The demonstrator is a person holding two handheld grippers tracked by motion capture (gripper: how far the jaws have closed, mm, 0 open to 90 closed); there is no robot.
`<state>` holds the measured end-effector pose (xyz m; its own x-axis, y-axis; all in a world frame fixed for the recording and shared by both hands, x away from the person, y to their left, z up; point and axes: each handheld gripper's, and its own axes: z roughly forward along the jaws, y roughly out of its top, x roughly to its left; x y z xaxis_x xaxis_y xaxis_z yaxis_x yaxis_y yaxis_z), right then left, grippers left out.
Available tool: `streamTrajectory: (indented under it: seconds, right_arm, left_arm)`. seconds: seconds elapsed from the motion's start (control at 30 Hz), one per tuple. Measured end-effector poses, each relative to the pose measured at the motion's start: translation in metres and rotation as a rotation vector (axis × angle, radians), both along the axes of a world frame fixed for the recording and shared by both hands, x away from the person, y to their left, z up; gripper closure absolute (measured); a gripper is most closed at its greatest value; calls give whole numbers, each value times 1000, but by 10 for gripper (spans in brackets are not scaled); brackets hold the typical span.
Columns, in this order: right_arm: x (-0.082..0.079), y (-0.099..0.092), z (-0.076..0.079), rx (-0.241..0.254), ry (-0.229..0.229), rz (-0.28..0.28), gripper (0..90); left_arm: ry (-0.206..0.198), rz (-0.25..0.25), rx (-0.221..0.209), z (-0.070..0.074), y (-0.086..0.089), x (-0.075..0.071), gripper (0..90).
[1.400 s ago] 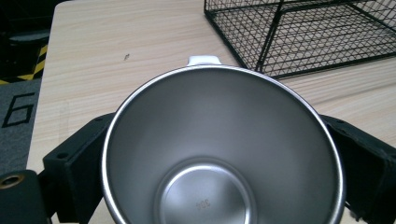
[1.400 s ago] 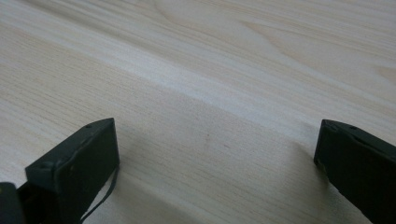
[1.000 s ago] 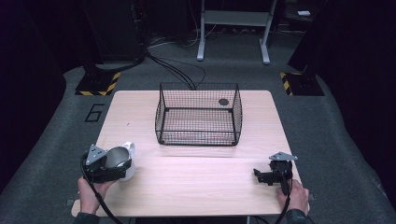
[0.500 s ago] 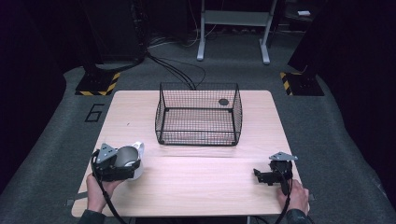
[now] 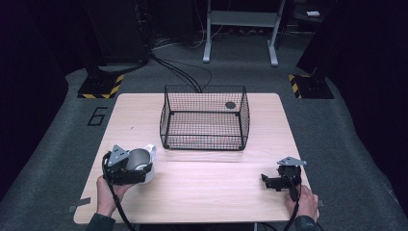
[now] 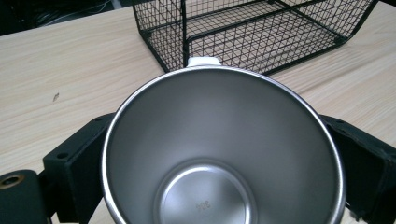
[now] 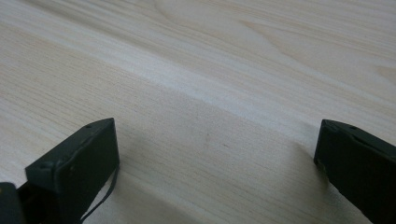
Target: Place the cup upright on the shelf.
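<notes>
The left gripper [image 5: 139, 169] has its two black jaws closed on a cup [image 6: 224, 149]. One jaw presses each side of the cup. The cup is shiny grey metal, round, and wide at the top. It gets narrower toward its flat round bottom. The inside is smooth and has nothing in it, with tiny marks stamped on the bottom. A thin bright rim runs around the top. A small white piece pokes out on the cup's far edge, away from the gripper.

Just past the cup, straight ahead of the left gripper, is a wire basket [image 6: 261, 32]. It is black, made of thin wires that cross in little squares. It is shaped like a box with an open top. Its near corner is close to the cup but not touching it. From the high view, a small dark round thing [image 5: 230, 105] lies in the basket's far corner.

The table [image 5: 207, 192] is pale wood with long soft lines in it. It feels flat and plain.

The right gripper [image 7: 215, 172] has its jaws spread wide apart and holds nothing. It sits low over bare wood. There is lots of open table between the two grippers. The right gripper is near the table's right edge, and the left gripper is near the left edge.
</notes>
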<state>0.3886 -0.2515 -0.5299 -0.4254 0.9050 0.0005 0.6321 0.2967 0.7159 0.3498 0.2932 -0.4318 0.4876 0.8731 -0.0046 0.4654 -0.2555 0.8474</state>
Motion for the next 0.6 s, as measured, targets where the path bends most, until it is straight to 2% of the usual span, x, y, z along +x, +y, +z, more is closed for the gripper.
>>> streamTrajectory:
  seconds: [0.6]
  right_arm:
    - [0,0,0,-1,-1,2,0]
  left_arm:
    - [-17,-60,5,7,-23,8,59]
